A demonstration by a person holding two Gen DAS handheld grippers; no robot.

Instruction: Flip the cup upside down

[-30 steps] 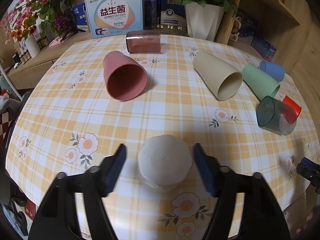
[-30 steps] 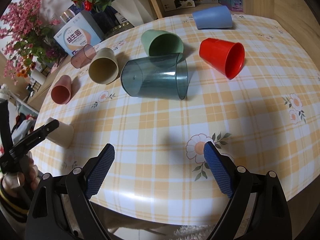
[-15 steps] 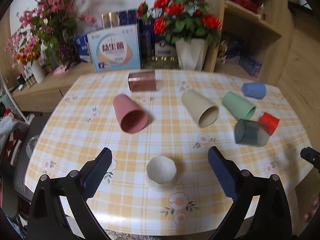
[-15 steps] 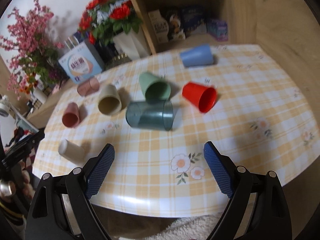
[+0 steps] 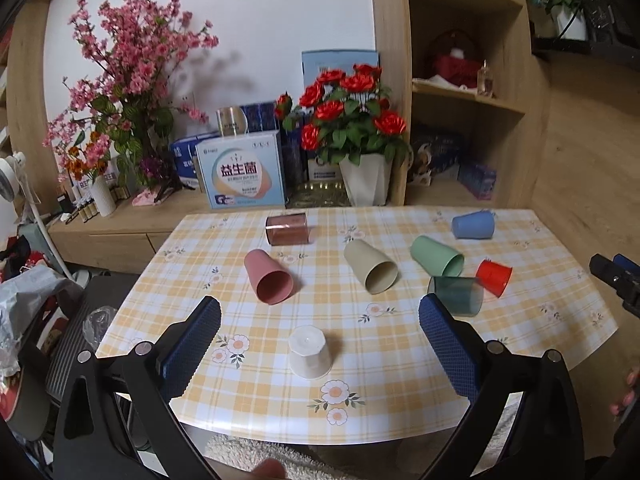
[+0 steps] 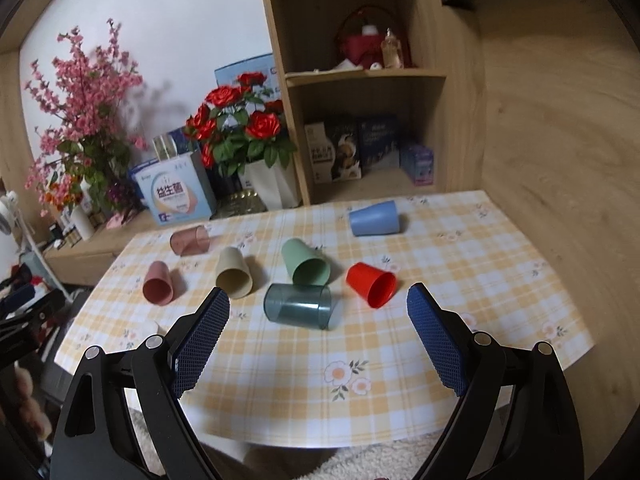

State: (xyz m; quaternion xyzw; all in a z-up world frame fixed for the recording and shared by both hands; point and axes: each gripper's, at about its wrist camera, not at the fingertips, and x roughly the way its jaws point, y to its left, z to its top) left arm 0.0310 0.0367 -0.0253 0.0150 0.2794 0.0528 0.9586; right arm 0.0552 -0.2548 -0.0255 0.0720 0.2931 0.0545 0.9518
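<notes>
Table (image 5: pixel 400 400) is carrying seven cups lying on their sides, all awaiting flipping. White cup (image 5: pixel 309 352) is standing mouth-down near the front edge: that one looks done. Left gripper (image 5: pixel 320 344) and right gripper (image 6: pixel 318 340) are both hovering with fingers spread wide, holding nothing.

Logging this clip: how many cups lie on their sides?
7: maroon, pink, beige, green, blue, red, teal. The white cup stands inverted.

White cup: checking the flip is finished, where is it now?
In the left wrist view the white cup stands upside down near the table's front edge, nearest the pink cup.
</notes>
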